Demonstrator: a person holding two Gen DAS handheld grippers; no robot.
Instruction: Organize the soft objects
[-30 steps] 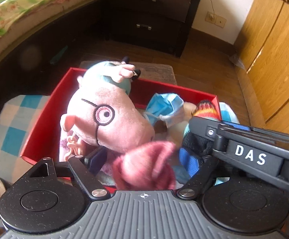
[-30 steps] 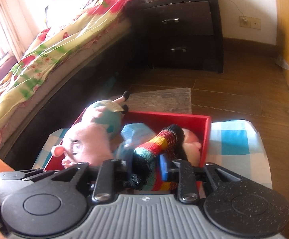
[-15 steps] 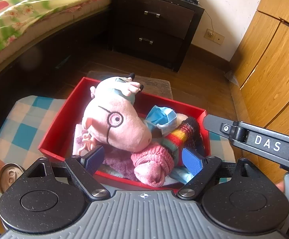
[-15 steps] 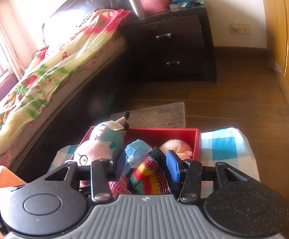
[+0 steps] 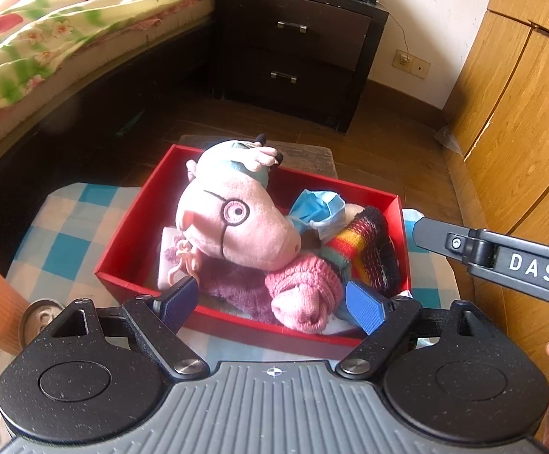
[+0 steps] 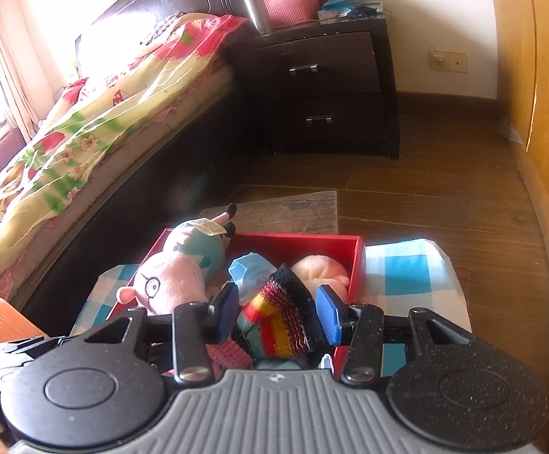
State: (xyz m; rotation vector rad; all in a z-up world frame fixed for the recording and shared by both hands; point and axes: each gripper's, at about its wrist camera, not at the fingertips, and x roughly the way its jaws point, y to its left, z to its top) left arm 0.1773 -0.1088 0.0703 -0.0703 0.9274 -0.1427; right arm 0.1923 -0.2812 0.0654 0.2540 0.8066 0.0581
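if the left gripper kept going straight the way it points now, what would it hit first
Most likely the pink knit sock, which sits between the open left gripper fingers at the near end of the red box. Depth is unclear, so it might graze the box's near wall first.

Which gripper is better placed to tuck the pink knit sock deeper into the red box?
Left. The left gripper hangs open right over the pink knit sock; the right gripper brackets the striped sock.

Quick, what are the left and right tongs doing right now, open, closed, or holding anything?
Left tongs: open, empty, above the pink sock in the red box.
Right tongs: just opened, striped sock between the pads, not gripped.
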